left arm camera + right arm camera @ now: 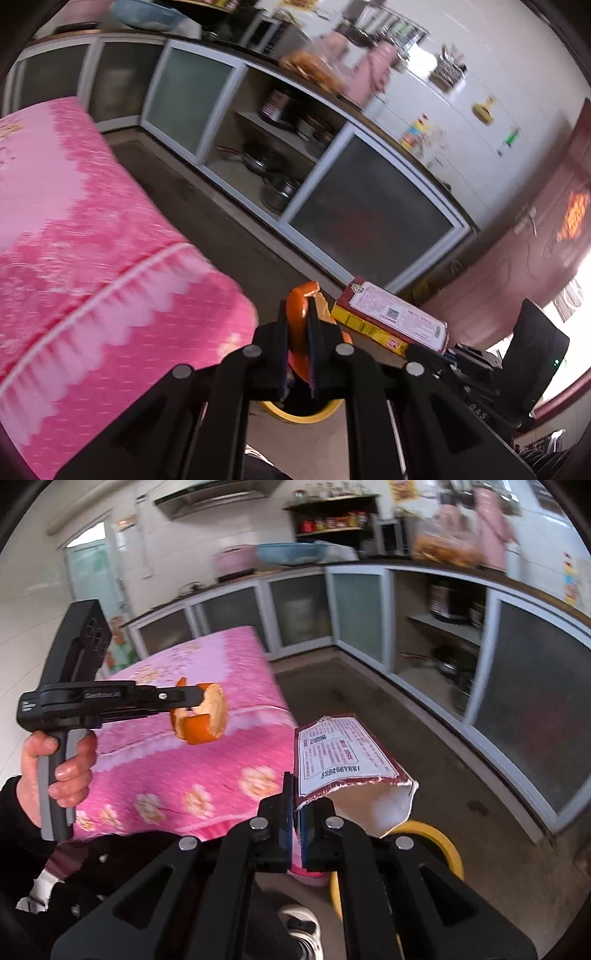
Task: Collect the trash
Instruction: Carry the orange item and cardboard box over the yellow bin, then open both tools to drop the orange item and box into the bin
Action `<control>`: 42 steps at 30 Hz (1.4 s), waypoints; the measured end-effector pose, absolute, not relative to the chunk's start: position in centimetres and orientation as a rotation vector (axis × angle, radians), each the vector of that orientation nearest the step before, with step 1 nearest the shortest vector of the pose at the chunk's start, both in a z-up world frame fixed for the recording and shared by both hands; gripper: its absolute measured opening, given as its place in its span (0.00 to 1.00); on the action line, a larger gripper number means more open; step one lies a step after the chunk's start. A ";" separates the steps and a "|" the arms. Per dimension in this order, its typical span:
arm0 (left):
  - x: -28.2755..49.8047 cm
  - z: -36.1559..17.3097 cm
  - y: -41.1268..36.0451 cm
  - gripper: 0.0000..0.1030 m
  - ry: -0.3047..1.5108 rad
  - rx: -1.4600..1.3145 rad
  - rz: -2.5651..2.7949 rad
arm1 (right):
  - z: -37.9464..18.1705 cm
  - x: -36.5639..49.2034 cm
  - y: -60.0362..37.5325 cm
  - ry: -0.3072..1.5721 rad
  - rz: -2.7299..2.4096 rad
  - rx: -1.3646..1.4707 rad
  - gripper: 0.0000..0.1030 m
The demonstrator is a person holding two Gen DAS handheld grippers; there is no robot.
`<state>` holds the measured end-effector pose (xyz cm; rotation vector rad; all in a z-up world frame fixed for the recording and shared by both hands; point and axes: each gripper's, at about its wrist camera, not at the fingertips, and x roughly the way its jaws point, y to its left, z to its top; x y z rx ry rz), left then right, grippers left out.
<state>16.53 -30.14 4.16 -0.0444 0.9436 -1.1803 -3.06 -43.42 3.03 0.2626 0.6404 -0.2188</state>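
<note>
My left gripper (298,325) is shut on an orange peel (297,314); in the right wrist view the left gripper (197,698) holds the peel (205,720) in the air over the pink table's edge. My right gripper (295,801) is shut on a torn-open maroon and white paper packet (343,760), which also shows in the left wrist view (391,317). A round yellow-rimmed bin (439,845) stands on the floor below both grippers, partly hidden; its rim shows in the left wrist view (303,415).
A table with a pink flowered cloth (207,760) stands to the left. Kitchen cabinets with frosted doors (354,609) and open shelves of pots (269,162) run along the far side. The floor is bare concrete (443,768). My white shoe (299,926) is below.
</note>
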 end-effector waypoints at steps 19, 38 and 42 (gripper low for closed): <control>10.1 -2.1 -43.9 0.07 1.040 0.187 -1.315 | -4.6 -8.7 -51.7 0.755 -0.421 0.421 0.02; 9.3 -9.8 -50.0 0.07 1.157 0.318 -1.233 | -11.7 -8.0 -54.9 0.923 -0.464 0.551 0.02; 9.6 -11.3 -51.0 0.07 1.188 0.333 -1.207 | -13.2 -7.2 -55.3 0.970 -0.467 0.573 0.02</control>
